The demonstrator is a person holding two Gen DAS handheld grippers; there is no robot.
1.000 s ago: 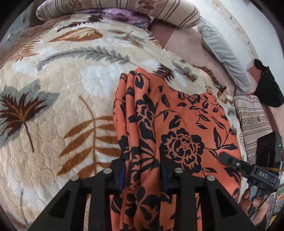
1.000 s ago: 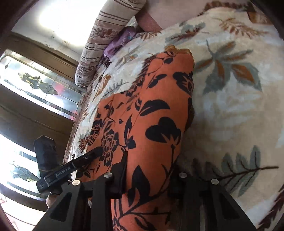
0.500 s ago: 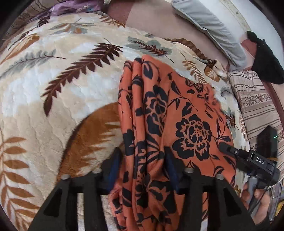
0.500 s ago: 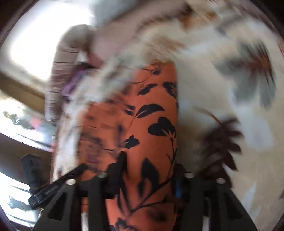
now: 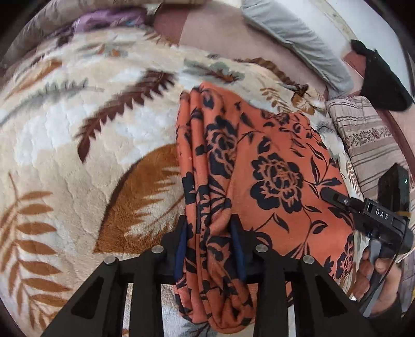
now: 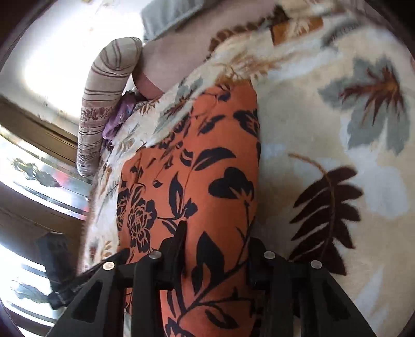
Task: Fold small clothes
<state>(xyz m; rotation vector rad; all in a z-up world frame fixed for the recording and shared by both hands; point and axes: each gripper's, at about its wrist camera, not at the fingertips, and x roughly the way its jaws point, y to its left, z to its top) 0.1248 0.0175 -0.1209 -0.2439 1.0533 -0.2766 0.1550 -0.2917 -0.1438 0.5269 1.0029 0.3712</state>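
A: How many cloths do you see?

B: One orange cloth [image 5: 275, 166] with black flowers. It lies on the blanket [image 5: 77, 145], a fluffy cream one with brown and grey leaves. The cloth is bunched in long folds on one side and lies flat on the other.

A: How many grippers are there?

B: Two. The left hand-held gripper [image 5: 211, 248] has the bunched folds of the cloth between its two fingers. Its jaws are closing and the blue pads [image 5: 180, 248] press on the folds from both sides.

A: And the other one?

B: The right hand-held gripper [image 6: 216, 256] is at the other side of the same cloth. Its jaws are closing too, with a thick fold of cloth filling the gap between the two fingers. In the left view you can see it from the side, with a hand [image 5: 376, 274] around its handle.

A: What else is there?

B: Two striped pillows [image 5: 368, 137], one at each end of the bed. One grey pillow [image 5: 298, 39] near the wall. One purple cloth [image 5: 103, 20] at the far edge of the blanket. One black thing [image 5: 381, 80] next to the grey pillow; I cannot tell what it is.
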